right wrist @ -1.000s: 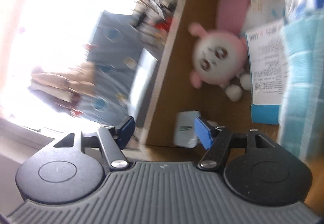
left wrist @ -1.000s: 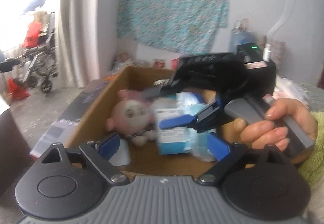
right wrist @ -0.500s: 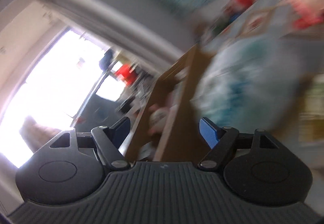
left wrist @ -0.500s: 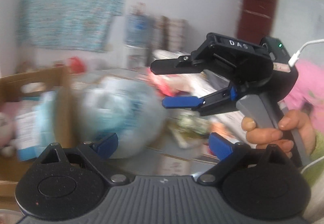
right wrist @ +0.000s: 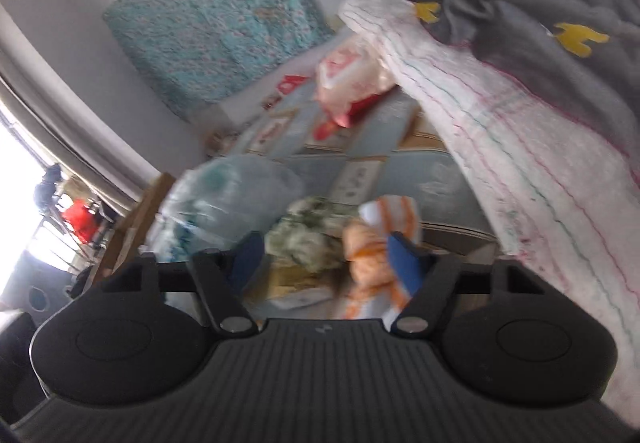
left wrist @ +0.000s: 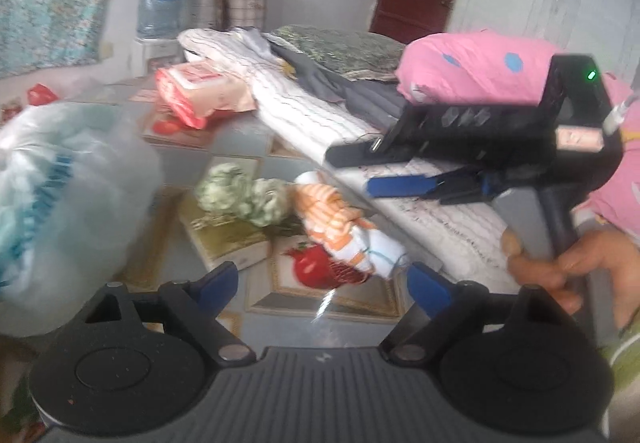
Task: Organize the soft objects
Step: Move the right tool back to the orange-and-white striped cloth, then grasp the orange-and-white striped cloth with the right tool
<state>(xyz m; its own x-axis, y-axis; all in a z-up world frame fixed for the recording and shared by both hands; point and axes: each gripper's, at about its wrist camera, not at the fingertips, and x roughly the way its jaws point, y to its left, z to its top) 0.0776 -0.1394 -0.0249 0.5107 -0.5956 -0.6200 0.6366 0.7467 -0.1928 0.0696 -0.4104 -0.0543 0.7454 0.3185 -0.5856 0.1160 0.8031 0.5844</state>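
An orange-and-white striped cloth (left wrist: 340,227) and a crumpled green-and-white cloth (left wrist: 240,197) lie side by side on the patterned floor mat. My left gripper (left wrist: 322,287) hovers just short of the striped cloth, its jaws wide and closing, with nothing between the pads. My right gripper (left wrist: 352,171) hangs to the right above the white quilt, held by a person's hand (left wrist: 560,271). In the right wrist view, the right gripper (right wrist: 326,257) looks down on the green cloth (right wrist: 304,239) and striped cloth (right wrist: 376,235). Its jaws are closing and grip nothing.
A clear plastic bag (left wrist: 60,203) of blue-white goods bulges at the left, beside a cardboard box (right wrist: 132,219). A pink-red packet (left wrist: 200,95) lies further back. The white quilt (left wrist: 304,111), grey cloth (right wrist: 540,15) and pink bedding (left wrist: 480,63) pile up on the right.
Both grippers have swung away from the cardboard box with the pink plush toy, past the plastic bag, to the cloths on the floor mat. The right jaws stand narrower.
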